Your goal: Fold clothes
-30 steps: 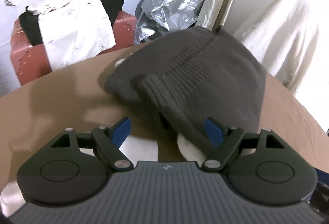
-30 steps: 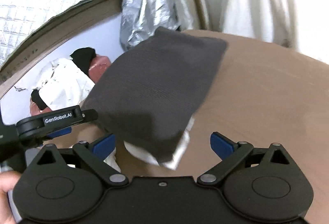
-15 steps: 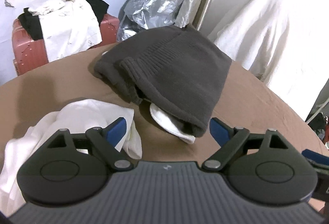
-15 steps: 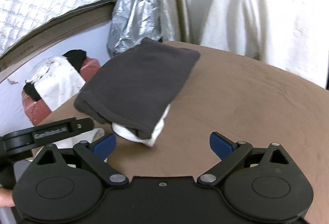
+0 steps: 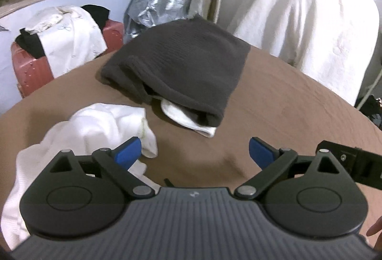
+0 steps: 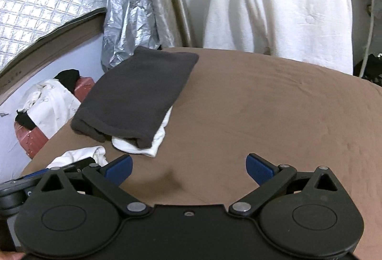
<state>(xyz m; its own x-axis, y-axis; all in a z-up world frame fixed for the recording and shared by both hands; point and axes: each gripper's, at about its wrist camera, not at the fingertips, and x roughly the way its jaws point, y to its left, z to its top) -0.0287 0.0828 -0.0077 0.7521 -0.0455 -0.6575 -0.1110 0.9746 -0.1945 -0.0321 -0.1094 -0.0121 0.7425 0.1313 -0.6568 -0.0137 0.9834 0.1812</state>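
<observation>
- The folded dark grey ribbed knit sweater (image 5: 181, 69) lies on the far left part of the brown cloth-covered surface (image 6: 274, 112), on top of a folded white garment (image 5: 188, 121) whose edge pokes out under its near end.
- Its long axis runs from near-left to far-right in the right wrist view, with the rolled, open end toward the claws and the closed end toward the wall.
- A crumpled white knit garment (image 5: 95, 126) lies just beside the stack, under the left claw (image 5: 194, 152).
- Both the left claw and the right claw (image 6: 188, 165) are spread wide and hold nothing.
- Compared with a second ago, both claws have pulled back from the sweater, which now sits well apart from them; the crumpled garment has come into view.
- Beyond the surface stand a red suitcase (image 5: 31, 69) draped with white and black clothes, crinkled silver foil sheeting (image 6: 126, 28), and a hanging white cloth (image 6: 281, 4).
</observation>
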